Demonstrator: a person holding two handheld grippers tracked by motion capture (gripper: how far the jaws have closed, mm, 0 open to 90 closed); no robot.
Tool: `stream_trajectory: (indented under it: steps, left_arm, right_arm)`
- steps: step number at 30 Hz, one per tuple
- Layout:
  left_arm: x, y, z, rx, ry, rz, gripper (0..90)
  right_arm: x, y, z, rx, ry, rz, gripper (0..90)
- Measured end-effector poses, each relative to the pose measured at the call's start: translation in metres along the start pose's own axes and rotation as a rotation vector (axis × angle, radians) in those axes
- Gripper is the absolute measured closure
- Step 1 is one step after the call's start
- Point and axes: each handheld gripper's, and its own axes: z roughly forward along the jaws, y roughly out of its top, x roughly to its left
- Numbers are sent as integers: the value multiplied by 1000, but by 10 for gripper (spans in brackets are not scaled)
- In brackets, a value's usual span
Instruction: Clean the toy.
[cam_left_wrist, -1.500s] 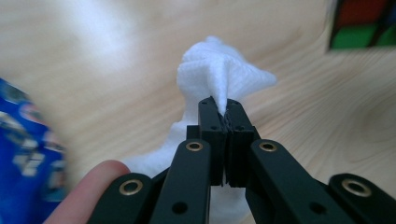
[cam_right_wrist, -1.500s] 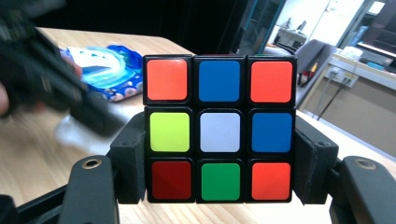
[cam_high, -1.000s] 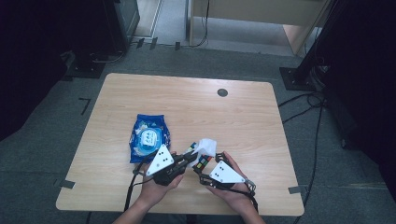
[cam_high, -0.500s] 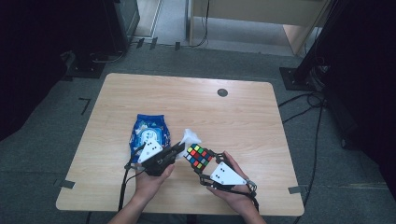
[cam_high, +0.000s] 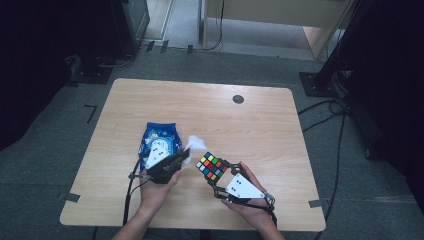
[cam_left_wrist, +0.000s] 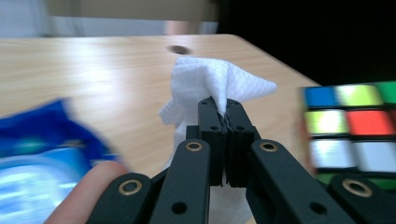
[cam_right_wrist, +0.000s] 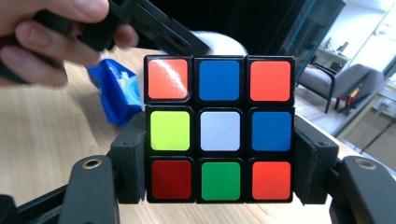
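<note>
The puzzle cube sits low in the middle of the high view, hard and slick, pinched at its sides by the right tool. The left tool squeezes a soft, light wipe.

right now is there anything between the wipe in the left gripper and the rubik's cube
Nothing visible. The left gripper is shut on the white wipe, and the Rubik's cube, clamped in the right gripper, sits just beside it across a bare gap of table. The blue wipe packet lies on the far side, away from the cube.
</note>
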Motion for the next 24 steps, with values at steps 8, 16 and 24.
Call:
stream_trajectory:
  steps: [8,16,24]
  left_arm:
    - [49,-6,-7,54,179,-84,883]
    - [54,-10,1,94,156,-102,528]
    - [60,-7,-12,71,127,-84,311]
  right_arm:
    - [-15,-10,-2,27,-52,64,348]
    - [-21,-13,-3,43,-68,85,348]
    - [-30,-15,-3,108,-99,129,348]
